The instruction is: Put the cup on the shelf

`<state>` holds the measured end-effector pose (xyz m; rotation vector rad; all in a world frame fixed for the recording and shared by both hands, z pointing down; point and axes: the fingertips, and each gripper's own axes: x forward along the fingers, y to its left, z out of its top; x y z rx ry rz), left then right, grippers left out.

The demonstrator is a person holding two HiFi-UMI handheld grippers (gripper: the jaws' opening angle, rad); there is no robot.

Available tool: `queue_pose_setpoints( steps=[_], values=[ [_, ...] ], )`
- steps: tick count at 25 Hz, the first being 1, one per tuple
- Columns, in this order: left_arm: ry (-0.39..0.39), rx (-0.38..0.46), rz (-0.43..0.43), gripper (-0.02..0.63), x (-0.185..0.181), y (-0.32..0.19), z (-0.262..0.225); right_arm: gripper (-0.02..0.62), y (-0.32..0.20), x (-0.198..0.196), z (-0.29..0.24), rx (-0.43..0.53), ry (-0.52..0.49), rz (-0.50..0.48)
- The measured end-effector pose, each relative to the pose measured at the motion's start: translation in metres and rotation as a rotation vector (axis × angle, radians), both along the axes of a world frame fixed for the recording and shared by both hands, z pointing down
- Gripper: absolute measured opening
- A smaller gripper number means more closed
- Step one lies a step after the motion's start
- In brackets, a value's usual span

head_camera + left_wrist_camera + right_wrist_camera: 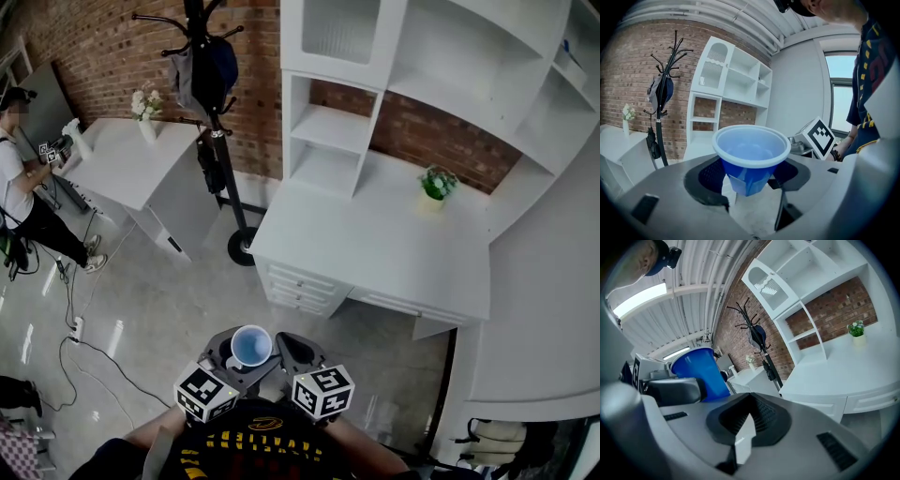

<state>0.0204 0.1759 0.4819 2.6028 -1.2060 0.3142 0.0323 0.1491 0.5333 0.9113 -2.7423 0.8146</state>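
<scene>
Clamping blue cup (751,150) upright in wide-spread left gripper (750,187), near white desk (375,253) (right gripper (743,434) closed, empty).

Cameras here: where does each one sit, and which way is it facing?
Head view: on the person's head, looking steeply down at the white desk; left claw, right claw and the person's shirt show below.
Left claw view: on the left claw, looking along its jaws, closed on the blue cup, toward the shelf; the person's shirt at right.
Right claw view: on the right claw, jaws shut and empty, facing the white desk.
Shared: all three show the blue cup and shelf.
</scene>
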Motion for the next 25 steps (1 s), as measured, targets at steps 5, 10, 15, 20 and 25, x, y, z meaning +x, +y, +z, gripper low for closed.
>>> queue_pose_setpoints(
  steps=[5,10,15,20,25],
  values=[
    [0.027,0.007,0.06,0.296,-0.004,-0.022,-0.001,-0.006,-0.022,0.007,-0.005,0.017,0.03,0.087],
    [0.05,0.034,0.106,0.296,-0.017,-0.055,-0.014,-0.006,-0.053,0.004,-0.02,0.049,0.056,0.172],
    [0.085,0.014,0.142,0.296,-0.041,-0.082,-0.009,-0.006,-0.077,-0.028,-0.018,0.058,0.06,0.152],
    [0.138,-0.013,0.153,0.296,-0.07,-0.112,-0.004,-0.006,-0.097,-0.075,-0.016,0.092,0.108,0.074],
    [0.153,-0.028,0.154,0.296,-0.101,-0.136,0.002,-0.006,-0.124,-0.096,-0.006,0.049,0.126,0.119]
  ],
)
